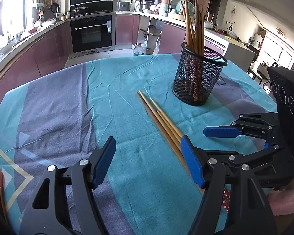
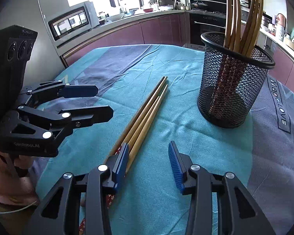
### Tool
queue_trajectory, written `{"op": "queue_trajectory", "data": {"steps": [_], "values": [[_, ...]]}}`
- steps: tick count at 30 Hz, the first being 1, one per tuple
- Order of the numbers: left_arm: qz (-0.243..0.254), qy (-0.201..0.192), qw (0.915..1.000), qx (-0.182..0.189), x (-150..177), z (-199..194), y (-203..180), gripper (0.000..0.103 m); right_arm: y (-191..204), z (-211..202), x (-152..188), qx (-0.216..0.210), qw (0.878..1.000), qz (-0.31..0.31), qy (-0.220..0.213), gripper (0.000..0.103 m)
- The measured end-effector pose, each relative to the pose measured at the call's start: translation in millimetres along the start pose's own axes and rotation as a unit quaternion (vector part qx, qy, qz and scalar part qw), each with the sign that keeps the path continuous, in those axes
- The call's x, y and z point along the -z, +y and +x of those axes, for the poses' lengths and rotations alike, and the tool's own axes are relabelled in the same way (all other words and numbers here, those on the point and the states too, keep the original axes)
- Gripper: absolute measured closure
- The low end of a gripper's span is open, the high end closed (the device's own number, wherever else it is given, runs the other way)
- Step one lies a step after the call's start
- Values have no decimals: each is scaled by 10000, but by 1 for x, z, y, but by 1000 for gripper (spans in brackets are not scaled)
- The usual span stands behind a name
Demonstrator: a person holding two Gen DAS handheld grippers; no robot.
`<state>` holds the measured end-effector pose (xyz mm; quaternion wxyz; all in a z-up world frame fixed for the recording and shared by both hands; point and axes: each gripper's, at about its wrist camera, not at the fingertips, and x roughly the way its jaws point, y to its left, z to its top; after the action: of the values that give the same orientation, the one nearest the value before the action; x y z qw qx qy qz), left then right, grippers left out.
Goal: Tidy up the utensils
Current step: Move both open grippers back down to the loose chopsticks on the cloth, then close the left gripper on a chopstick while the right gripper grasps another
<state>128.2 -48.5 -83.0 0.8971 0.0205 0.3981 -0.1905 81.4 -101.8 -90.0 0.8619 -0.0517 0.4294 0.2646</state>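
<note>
Three loose wooden chopsticks (image 2: 145, 115) with patterned red handle ends lay bunched side by side on the teal and grey-purple tablecloth (image 1: 54, 105), their tapered tips pointing towards the black wire-mesh cylindrical holder (image 2: 235, 82), which stood upright a little way off and already held a sheaf of similar chopsticks (image 2: 243, 19). The left gripper (image 1: 147, 160), black-framed with blue pads, hung low over the cloth with its jaws wide apart and nothing between them; its right-hand pad (image 1: 192, 160) sat in front of the bundle's handle half, though whether it touched the sticks could not be told. The right gripper (image 2: 149, 162) was likewise unclosed and empty, its jaws partly drawn in, and the chopsticks ran under and beside its left-hand pad (image 2: 121, 162) rather than in the gap. The step in hand seemed to be the pick-up of the remaining loose chopsticks, so most of the sorting looked done. The next move would call for one gripper to shift sideways until the bundle lay squarely between its pads, then close on it, with the thin round sticks likely to roll apart or slip if pinched off-centre.
</note>
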Motion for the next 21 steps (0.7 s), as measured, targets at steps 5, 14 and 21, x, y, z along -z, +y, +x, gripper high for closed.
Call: {"op": "queue_trajectory", "data": {"steps": [5,14,21], "values": [[-5,53,10000,-10,3,3,-1,36,-2,2,2,52,10000,-50,10,65],[76,167,9998,36,6,10,-7,37,-5,5,0,322,9993,-168,109,71],[300,323,9990,-61,4,24,-19,40,-16,2,4,255,9996,-1,72,71]]}}
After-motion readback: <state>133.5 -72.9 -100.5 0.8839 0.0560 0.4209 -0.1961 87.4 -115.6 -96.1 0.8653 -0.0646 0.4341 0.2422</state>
